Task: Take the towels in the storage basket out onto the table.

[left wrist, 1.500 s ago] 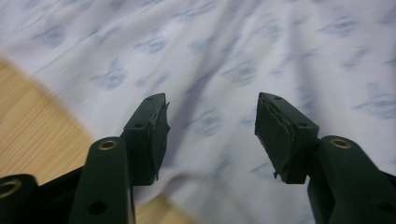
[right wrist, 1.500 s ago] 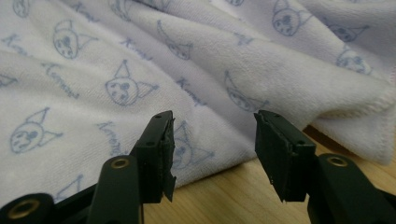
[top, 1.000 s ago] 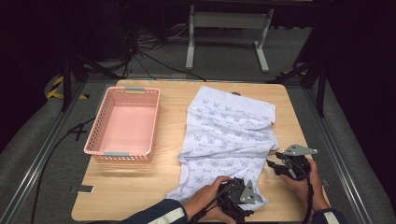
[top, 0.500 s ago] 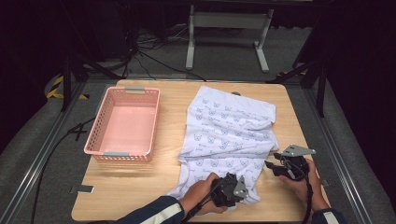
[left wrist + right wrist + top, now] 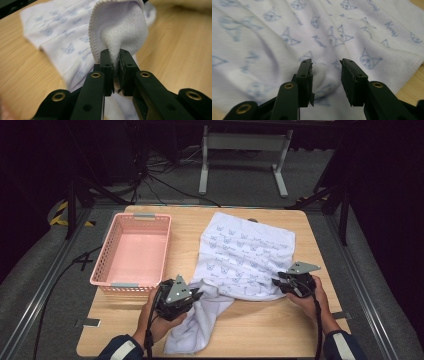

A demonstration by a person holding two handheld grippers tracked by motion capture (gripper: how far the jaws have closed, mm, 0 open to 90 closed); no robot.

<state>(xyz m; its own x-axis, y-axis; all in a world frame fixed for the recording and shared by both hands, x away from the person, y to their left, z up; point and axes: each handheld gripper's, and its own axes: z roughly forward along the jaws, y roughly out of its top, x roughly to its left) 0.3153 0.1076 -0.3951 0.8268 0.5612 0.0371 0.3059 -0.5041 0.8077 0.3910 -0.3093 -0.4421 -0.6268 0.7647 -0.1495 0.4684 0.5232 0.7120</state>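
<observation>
- The white towel (image 5: 245,257) with blue prints lies spread on the table (image 5: 300,330), at 3 o'clock of the pink basket (image 5: 132,252).
- The left hand-held gripper (image 5: 196,296) is clamped on the towel's near edge, at the towel's 7 o'clock.
- The right hand-held gripper (image 5: 278,285), at the towel's 4 o'clock, has just been closing; cloth bulges between its jaws, which stand apart.
</observation>
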